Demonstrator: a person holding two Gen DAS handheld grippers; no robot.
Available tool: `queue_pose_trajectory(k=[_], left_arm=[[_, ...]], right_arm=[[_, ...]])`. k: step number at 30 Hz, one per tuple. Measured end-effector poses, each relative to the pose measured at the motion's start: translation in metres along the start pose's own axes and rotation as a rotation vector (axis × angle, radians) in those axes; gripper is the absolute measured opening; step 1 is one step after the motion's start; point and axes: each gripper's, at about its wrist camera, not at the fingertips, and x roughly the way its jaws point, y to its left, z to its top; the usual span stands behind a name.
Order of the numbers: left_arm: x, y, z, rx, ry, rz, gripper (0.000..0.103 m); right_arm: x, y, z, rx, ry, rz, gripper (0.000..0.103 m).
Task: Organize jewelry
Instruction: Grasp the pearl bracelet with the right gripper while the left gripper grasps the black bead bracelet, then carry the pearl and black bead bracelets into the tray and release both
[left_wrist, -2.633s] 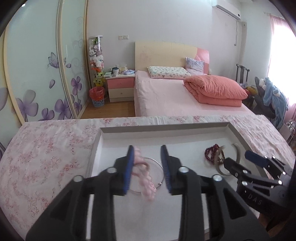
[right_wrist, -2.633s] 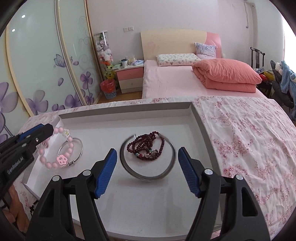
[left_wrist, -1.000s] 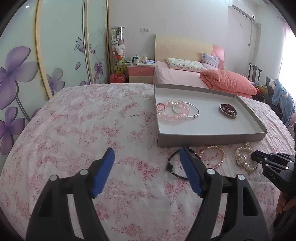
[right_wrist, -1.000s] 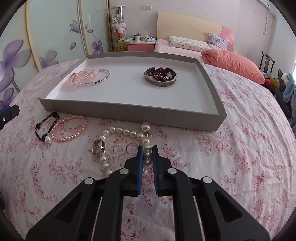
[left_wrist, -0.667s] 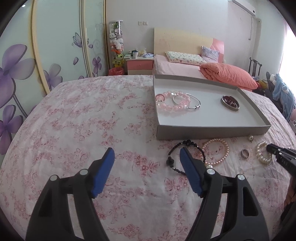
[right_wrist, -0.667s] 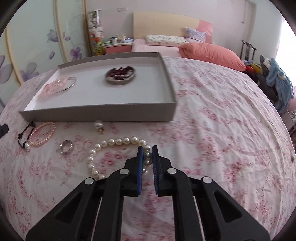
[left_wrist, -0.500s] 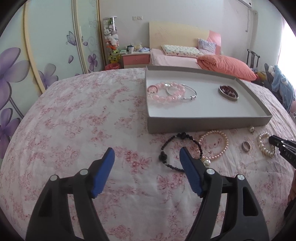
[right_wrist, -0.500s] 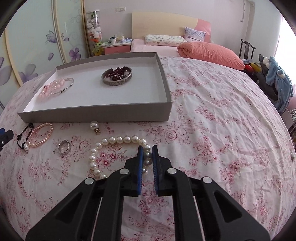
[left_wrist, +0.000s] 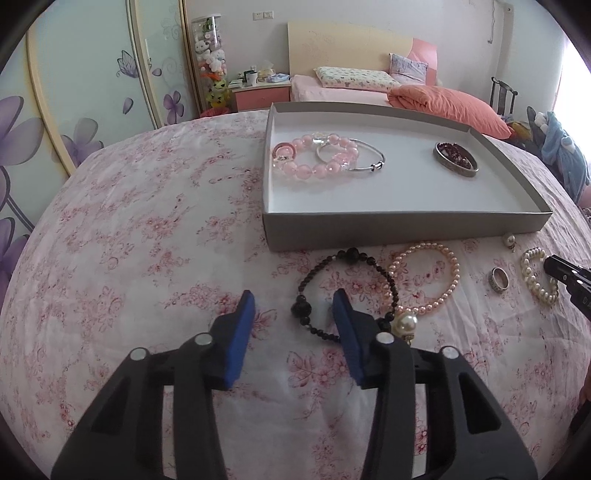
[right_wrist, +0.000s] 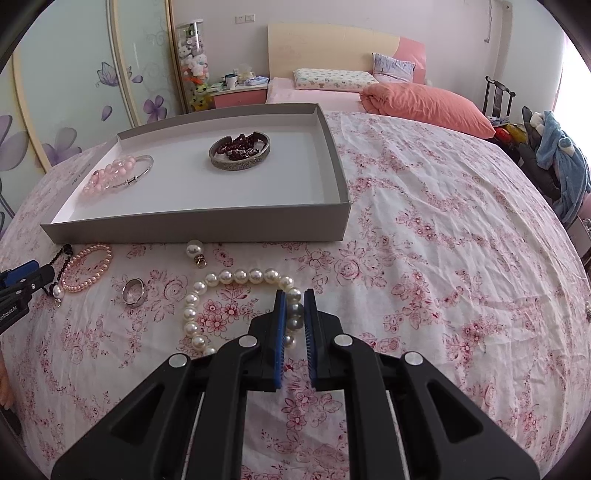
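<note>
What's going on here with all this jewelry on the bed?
A person with two handheld grippers is sorting jewelry into a grey tray. The right gripper is shut on the white pearl bracelet. The left gripper, jaws just closing, straddles the black bead bracelet, not yet pinching it.

A bed (right_wrist: 332, 98) with an orange duvet (right_wrist: 424, 103) is seen behind. A pink nightstand (left_wrist: 262, 98) is set beside it, and what may be a blue plush toy (right_wrist: 561, 162) is draped at right.
</note>
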Motion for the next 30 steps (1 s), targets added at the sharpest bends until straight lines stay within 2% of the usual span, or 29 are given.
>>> queue_pose_trajectory(k=[4,8,10,11,18,26,30], left_arm=[[0.000,-0.005,0.000,0.010,-0.003,0.003,0.028],[-0.001,-0.008,0.000,0.021,-0.008,0.006,0.023],[-0.002,-0.009,-0.001,0.022,-0.010,0.011,0.013],[-0.001,-0.009,0.000,0.023,-0.010,0.014,0.012],[-0.004,0.000,-0.001,0.000,-0.012,0.013,0.012],[-0.028,0.014,0.001,-0.049,-0.083,-0.025,0.012],[-0.040,0.014,0.003,-0.062,-0.118,-0.047,0.012]], right_arm=[[0.000,0.000,0.000,0.001,0.000,0.001,0.011],[0.000,0.000,0.000,0.001,0.000,0.001,0.011],[0.000,-0.001,0.000,0.005,0.000,0.006,0.011],[0.000,-0.001,0.000,0.009,0.000,0.010,0.011],[-0.003,-0.005,-0.001,0.033,-0.014,0.033,0.011],[-0.019,-0.004,0.004,0.057,-0.089,0.080,0.011],[-0.032,0.001,0.008,0.068,-0.138,0.130,0.011]])
